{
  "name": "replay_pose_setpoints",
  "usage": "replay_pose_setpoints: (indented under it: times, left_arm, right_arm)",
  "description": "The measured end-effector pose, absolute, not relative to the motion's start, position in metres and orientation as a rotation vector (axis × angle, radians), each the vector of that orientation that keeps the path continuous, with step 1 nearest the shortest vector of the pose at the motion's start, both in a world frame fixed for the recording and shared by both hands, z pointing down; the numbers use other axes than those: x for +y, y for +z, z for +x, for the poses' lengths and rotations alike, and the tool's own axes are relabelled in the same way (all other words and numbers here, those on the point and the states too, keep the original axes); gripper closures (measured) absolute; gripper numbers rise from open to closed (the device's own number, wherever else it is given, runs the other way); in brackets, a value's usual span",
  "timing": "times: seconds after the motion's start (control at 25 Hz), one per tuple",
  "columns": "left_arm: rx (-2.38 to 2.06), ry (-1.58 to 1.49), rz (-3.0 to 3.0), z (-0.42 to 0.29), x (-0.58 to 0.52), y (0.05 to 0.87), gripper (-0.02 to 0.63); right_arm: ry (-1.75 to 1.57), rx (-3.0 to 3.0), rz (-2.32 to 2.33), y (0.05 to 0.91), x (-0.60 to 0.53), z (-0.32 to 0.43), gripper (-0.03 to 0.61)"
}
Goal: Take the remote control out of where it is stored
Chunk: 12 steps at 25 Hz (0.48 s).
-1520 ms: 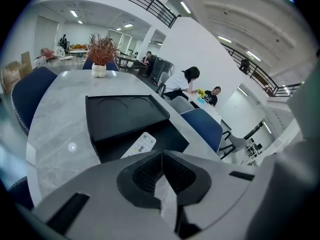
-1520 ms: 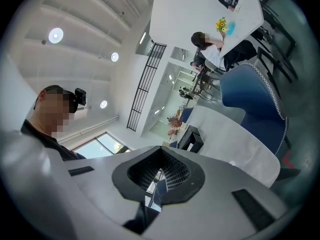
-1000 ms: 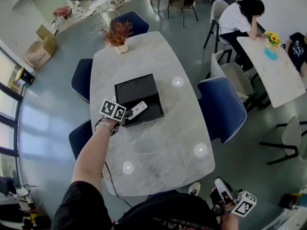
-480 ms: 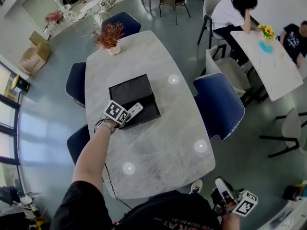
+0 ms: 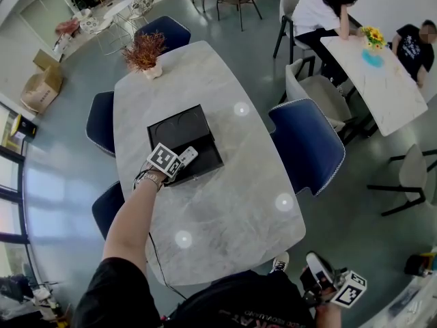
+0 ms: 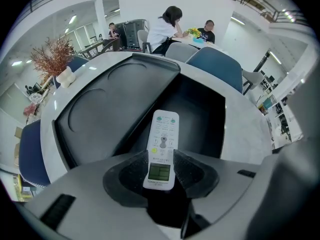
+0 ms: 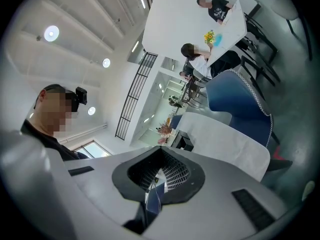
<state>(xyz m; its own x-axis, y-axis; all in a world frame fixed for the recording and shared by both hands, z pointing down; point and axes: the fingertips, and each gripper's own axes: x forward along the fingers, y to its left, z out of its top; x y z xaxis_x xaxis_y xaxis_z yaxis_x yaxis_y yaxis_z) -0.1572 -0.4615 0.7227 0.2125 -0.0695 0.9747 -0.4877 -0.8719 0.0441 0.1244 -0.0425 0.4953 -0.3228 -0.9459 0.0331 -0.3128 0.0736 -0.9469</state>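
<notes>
A white remote control point(image 6: 162, 146) with a small display lies lengthways between the pads of my left gripper point(image 6: 161, 171), its far end down in the open black box point(image 6: 200, 119). The jaws have just been opening, and the pads stand along the remote's sides without clamping it. In the head view the left gripper point(image 5: 179, 162) points steeply down over the box point(image 5: 179, 130) at its near edge, with the remote point(image 5: 188, 156) poking out beside the marker cube. My right gripper point(image 5: 315, 268) hangs low at the bottom right, off the table, its jaws point(image 7: 159, 176) together and empty.
The box sits mid-left on a long marble table point(image 5: 225, 197) with a dried plant in a pot point(image 5: 143, 50) at the far end. Blue chairs point(image 5: 307, 145) ring the table. People sit at a second table point(image 5: 375, 80) at the upper right.
My left gripper has sunk toward the box with the remote and rolled a little. Its jaws have widened round the remote. The right gripper has stayed put.
</notes>
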Motion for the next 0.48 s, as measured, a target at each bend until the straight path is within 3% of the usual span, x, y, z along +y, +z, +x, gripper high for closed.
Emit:
replay_pose_setpoints:
  times: [0.48]
  left_arm:
    - [-0.398, 1.678, 2.150, -0.1473, -0.4601, 0.7243, 0.469]
  right_arm:
    - [-1.264, 1.673, -1.281, 0.5026, -0.0373, 0.1227, 0.569]
